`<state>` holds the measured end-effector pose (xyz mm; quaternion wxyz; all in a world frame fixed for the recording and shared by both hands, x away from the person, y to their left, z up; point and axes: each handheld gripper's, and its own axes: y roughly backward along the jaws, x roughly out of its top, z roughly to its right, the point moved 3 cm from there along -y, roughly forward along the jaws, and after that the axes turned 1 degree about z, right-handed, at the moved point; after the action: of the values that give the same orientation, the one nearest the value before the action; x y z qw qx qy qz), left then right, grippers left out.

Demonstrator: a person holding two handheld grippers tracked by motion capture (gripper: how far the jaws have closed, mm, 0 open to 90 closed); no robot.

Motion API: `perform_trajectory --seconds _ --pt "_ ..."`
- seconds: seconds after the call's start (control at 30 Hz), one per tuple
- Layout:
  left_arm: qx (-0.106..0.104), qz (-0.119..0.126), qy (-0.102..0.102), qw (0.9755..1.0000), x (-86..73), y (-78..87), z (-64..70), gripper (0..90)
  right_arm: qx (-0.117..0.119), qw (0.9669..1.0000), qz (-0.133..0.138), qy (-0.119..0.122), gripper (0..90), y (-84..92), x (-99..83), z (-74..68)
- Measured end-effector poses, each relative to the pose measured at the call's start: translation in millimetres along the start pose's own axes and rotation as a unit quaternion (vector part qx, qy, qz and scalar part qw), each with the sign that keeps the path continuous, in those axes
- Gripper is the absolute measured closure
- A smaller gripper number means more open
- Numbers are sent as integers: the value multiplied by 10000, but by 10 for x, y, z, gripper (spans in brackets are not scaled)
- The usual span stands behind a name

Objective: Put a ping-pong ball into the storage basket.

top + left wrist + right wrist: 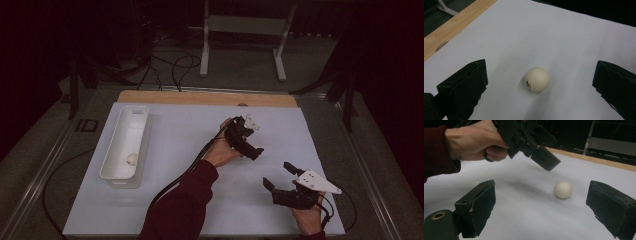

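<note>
A cream ping-pong ball (537, 79) with a small printed mark lies on the white sheet (554, 35), between the wide-apart jaws of my left gripper (541, 75), touching neither. In the high view my left gripper (252, 140) hovers over that ball (258, 148) at the table's middle. My right gripper (279, 176) stands open near the front right, empty, and faces the same ball (563, 190). The left gripper's jaw (546, 161) hangs just above and left of it there. A second ball (131, 160) rests in the white bin (142, 112).
The long white bin stands along the left side of the sheet. A wooden table edge (205, 97) runs along the far side. Cables (175, 180) trail from the grippers across the front. A white metal stand (280, 55) is on the floor beyond the table.
</note>
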<state>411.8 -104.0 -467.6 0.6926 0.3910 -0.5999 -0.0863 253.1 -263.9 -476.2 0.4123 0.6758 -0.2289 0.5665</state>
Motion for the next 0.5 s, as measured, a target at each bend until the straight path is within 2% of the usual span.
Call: perform_trajectory --seconds 0.5 --pt "37 -112 18 9999 -26 -145 18 4 -8 10000 22 -6 78 -4 5 -3"
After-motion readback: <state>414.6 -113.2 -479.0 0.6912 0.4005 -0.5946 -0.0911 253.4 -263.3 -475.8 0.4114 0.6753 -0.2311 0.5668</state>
